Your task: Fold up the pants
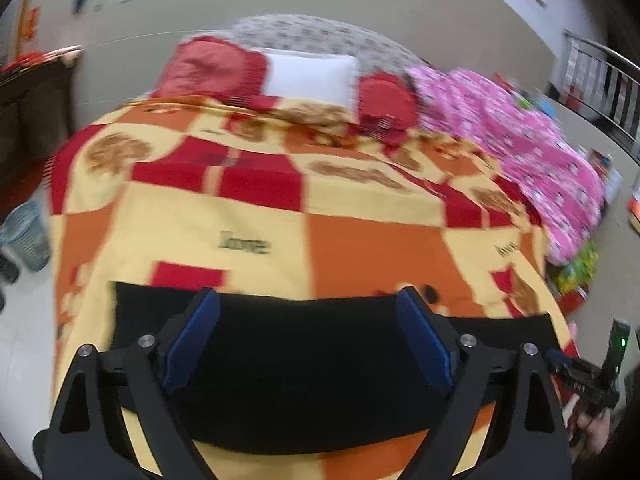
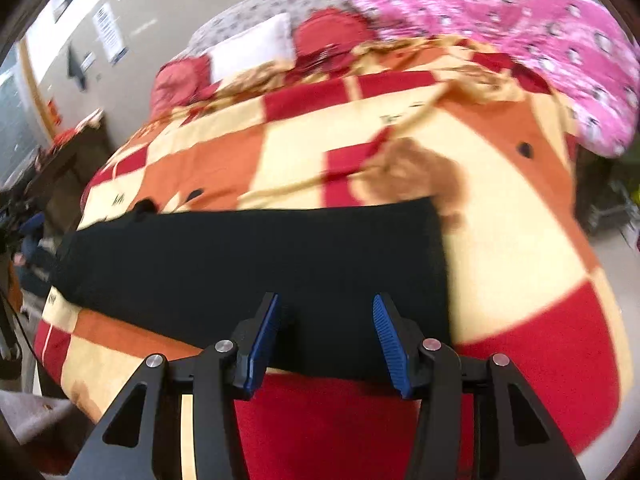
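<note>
Lying flat across the near end of the bed, the black pants [image 2: 256,264] form a long dark band on the checked blanket [image 2: 500,248], already looking doubled into a narrow strip, though we cannot tell how many layers there are. We judge the cloth soft, light and limp: it will sag between two holds, drape rather than keep a line, and drag a little on the fleecy blanket, so it should be lifted and not slid. Nothing about it seems fragile or slippery. The best holds, in our view, are the two short ends of the strip, pinched through all layers near the corners, one end per tool, so that one end can be carried over onto the other.

Our right gripper [image 2: 326,336] hovers over the near edge of the pants with its jaws spread and nothing between them. Our left gripper [image 1: 308,344] is above the middle of the strip, jaws wide apart and likewise empty.

Farther up the bed are red pillows [image 1: 212,68], a white pillow [image 1: 310,76] and a pink patterned quilt [image 1: 532,148] heaped along the right side.
</note>
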